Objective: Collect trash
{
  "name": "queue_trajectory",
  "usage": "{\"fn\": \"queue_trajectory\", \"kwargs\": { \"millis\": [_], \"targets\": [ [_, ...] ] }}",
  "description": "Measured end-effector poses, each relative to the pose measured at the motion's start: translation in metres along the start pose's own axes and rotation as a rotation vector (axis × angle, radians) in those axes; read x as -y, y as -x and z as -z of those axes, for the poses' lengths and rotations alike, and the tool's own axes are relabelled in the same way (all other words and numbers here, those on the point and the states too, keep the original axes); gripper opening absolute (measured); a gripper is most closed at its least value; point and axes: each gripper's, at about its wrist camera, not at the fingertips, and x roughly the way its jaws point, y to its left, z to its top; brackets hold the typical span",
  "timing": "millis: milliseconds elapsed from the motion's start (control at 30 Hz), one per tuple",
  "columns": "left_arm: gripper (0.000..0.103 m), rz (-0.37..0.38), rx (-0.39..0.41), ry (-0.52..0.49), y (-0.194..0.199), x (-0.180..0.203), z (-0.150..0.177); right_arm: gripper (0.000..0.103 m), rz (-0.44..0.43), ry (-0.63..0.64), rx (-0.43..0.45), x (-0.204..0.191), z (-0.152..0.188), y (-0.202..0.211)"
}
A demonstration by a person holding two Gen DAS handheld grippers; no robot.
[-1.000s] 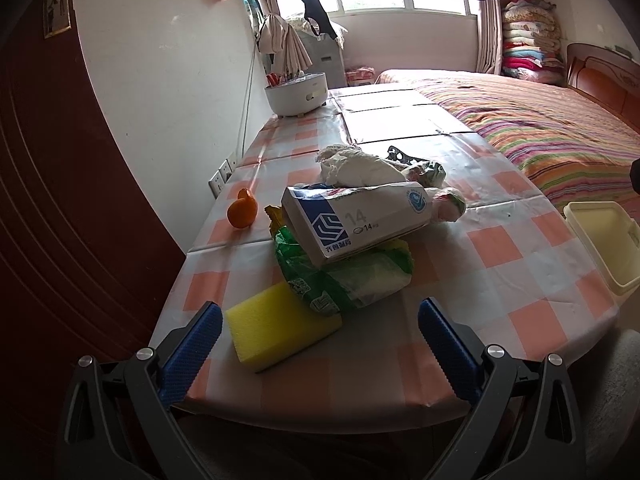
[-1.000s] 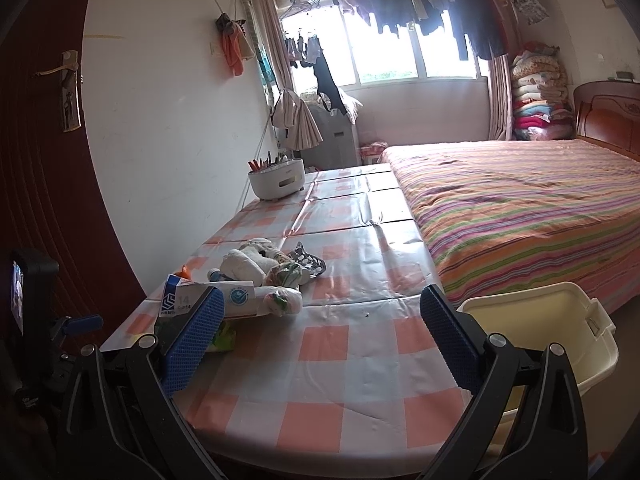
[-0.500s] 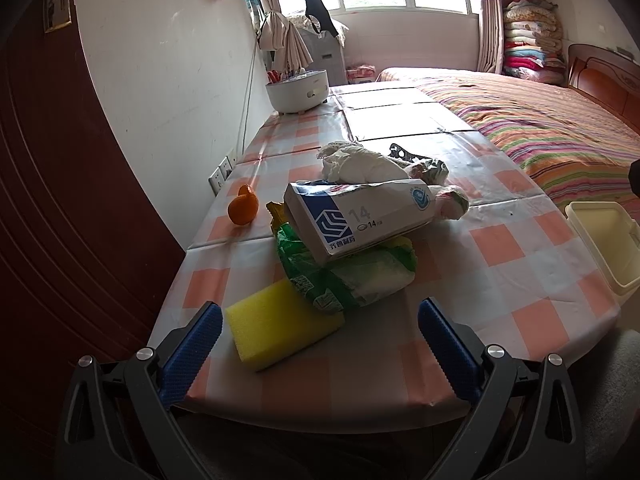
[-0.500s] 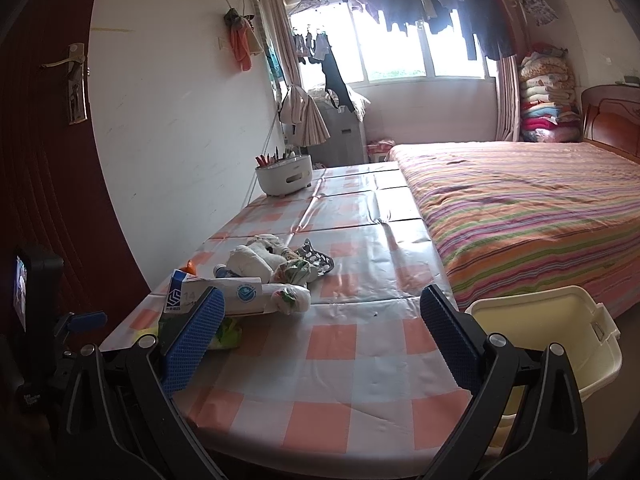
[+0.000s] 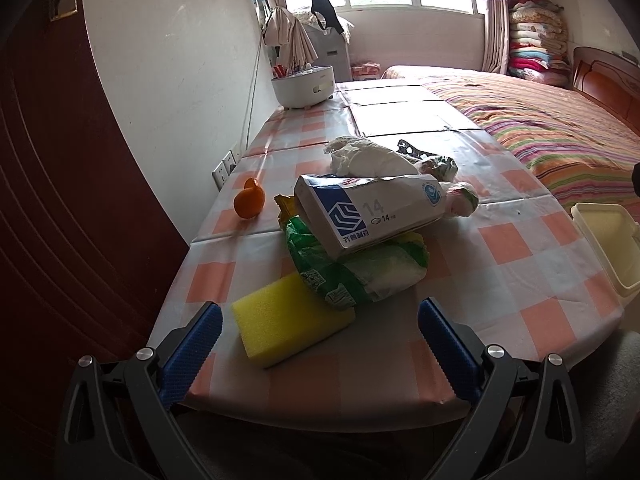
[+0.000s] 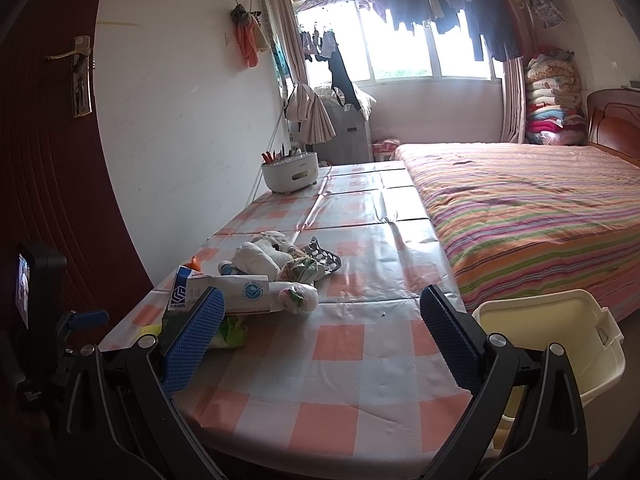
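Trash lies in a loose heap on the near left part of the checked pink-and-white table. Topmost is a crushed white-and-blue cardboard carton printed with "14"; its long axis runs across the table, the torn open end toward the wall on the left and the other end toward the bed side. It rests tilted on a crumpled green-and-white plastic wrapper, whose length runs roughly the same way. Touching the wrapper's near edge is a yellow rectangular sponge, lying flat with one corner toward the left hand-held gripper. Behind the carton sit a wad of white paper and smaller crumpled wrappers. A small orange fruit stands apart, nearer the wall.

The left hand-held gripper hovers at the table's near edge with its blue-padded jaws spread wide and nothing between them, the sponge just ahead. The right hand-held gripper is likewise spread wide and holding nothing, facing the table's bare near-right squares. A cream plastic bin stands off the table's right edge, beside the striped bed.
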Motion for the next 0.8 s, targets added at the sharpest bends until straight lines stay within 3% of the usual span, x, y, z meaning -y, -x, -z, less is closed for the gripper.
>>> {"fn": "queue_trajectory", "kwargs": {
  "millis": [800],
  "targets": [
    [0.095, -0.001, -0.014, 0.029, -0.0078, -0.0105, 0.0002, 0.097, -0.015, 0.015, -0.004, -0.0077, -0.0010, -0.0069]
  ]
}}
